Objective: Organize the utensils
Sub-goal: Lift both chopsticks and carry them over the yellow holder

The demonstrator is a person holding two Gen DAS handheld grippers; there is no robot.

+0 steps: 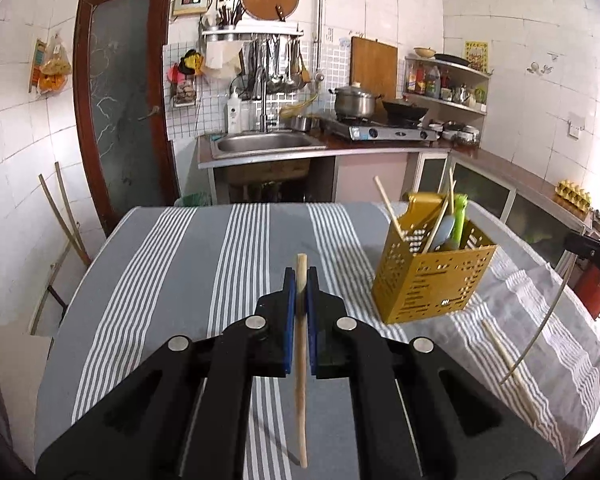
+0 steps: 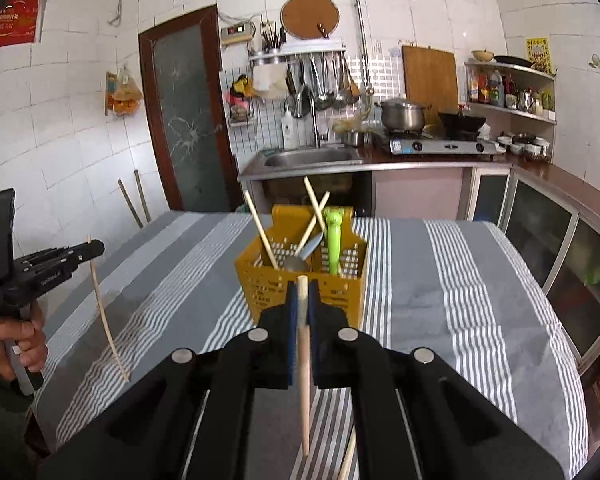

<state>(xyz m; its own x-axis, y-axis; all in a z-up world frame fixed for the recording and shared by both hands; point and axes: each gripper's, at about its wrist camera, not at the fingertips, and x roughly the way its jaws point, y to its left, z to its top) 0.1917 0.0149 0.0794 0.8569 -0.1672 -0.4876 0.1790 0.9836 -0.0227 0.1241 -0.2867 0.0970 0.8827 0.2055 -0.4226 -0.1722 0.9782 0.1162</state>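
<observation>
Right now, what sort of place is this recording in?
A home kitchen, most likely: a steel sink, a gas stove with a pot on it, and ladles hanging on the tiled wall.

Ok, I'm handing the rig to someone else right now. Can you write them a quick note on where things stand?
Left gripper: shut on a chopstick, lifted off the table.
Right gripper: shut on another chopstick, just in front of the yellow caddy.
Caddy stands on the striped cloth; it already holds three chopsticks, a spoon and a green utensil.
One loose chopstick lies on the cloth.
Left: drop both held chopsticks in, then the loose one.
</observation>
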